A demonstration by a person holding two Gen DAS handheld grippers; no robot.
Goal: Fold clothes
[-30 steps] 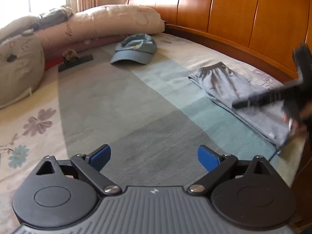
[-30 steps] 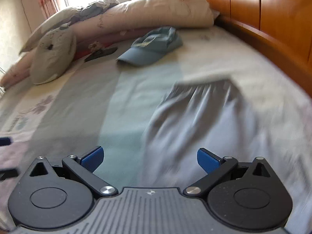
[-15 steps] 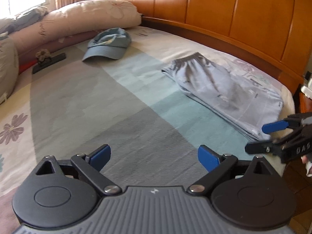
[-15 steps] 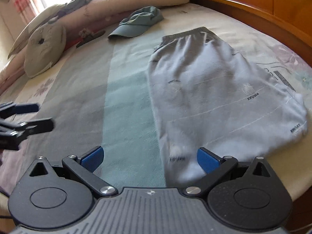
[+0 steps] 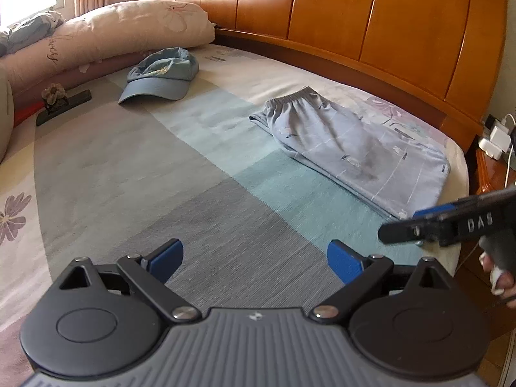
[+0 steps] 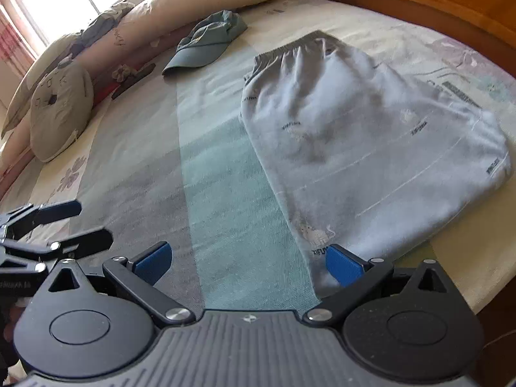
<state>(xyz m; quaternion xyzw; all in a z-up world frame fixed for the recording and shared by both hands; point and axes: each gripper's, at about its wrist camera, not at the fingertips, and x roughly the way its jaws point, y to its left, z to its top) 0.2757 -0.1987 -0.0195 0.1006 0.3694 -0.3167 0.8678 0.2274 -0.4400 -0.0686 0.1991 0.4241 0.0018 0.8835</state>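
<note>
Pale blue-grey printed trousers (image 5: 351, 148) (image 6: 371, 148) lie folded flat near the bed's right edge, waistband toward the headboard. My left gripper (image 5: 254, 259) hovers open over the grey stripe of the bedspread, well left of the trousers, holding nothing. My right gripper (image 6: 246, 262) is open just above the trousers' near corner, its right blue fingertip (image 6: 342, 262) over the cloth. Each gripper shows in the other's view: the right gripper (image 5: 416, 225) at the bed's right edge, the left gripper (image 6: 77, 222) at the far left.
A blue cap (image 5: 161, 75) (image 6: 206, 42) lies beyond the trousers. Pillows (image 5: 113, 35) and a round cushion (image 6: 58, 109) line the far side. A wooden headboard (image 5: 371, 32) runs along the right. A nightstand with chargers (image 5: 496, 138) stands past the bed's corner.
Both grippers have drawn back toward the near edge of the bed. The right gripper has left the trousers, which now lie folded and still.
</note>
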